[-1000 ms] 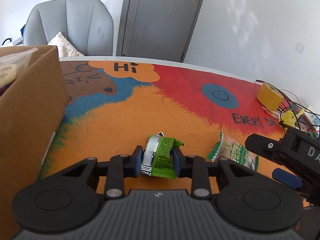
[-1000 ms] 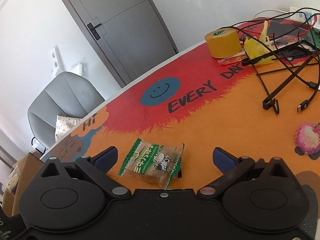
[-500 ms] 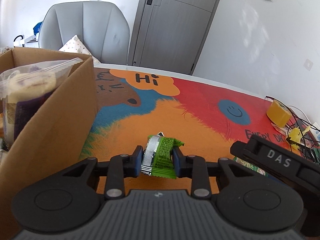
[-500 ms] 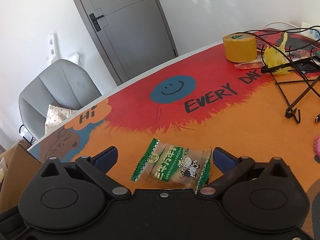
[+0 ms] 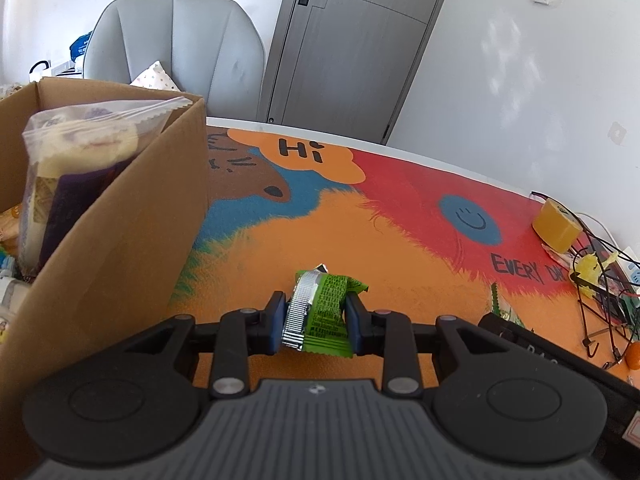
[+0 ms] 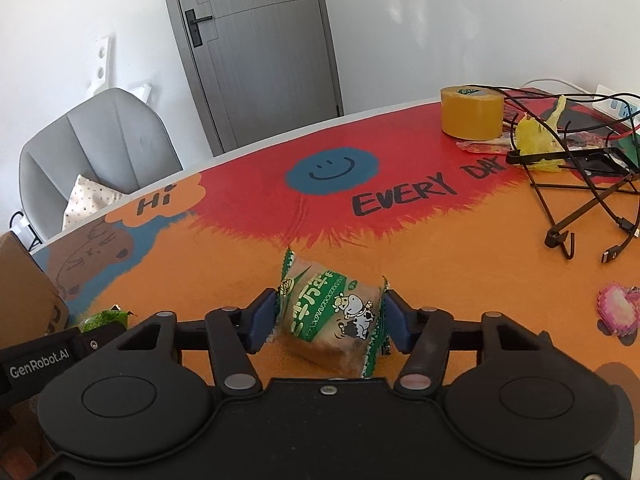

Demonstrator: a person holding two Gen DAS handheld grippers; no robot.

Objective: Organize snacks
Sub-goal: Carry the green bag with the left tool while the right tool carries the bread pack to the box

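My left gripper [image 5: 316, 322] is shut on a small green and silver snack packet [image 5: 320, 312], held above the table just right of the open cardboard box [image 5: 120, 216]. A bagged snack [image 5: 76, 160] stands inside the box. My right gripper [image 6: 330, 320] has its blue pads against both ends of a green and clear wrapped cake [image 6: 332, 316] that lies on the orange table mat [image 6: 460, 272]. The left gripper's packet also shows at the left edge of the right wrist view [image 6: 104, 318].
A yellow tape roll [image 6: 472, 112], a yellow wrapper [image 6: 536, 132] and tangled black cables with a wire stand [image 6: 580, 200] lie at the table's right. A pink pixel heart [image 6: 618, 312] lies near the right edge. A grey chair [image 5: 176, 44] stands behind the table.
My left gripper rose with the green packet and moved toward the box, so the box's inside now shows. My right gripper moved up to the wrapped cake and closed its pads onto it.
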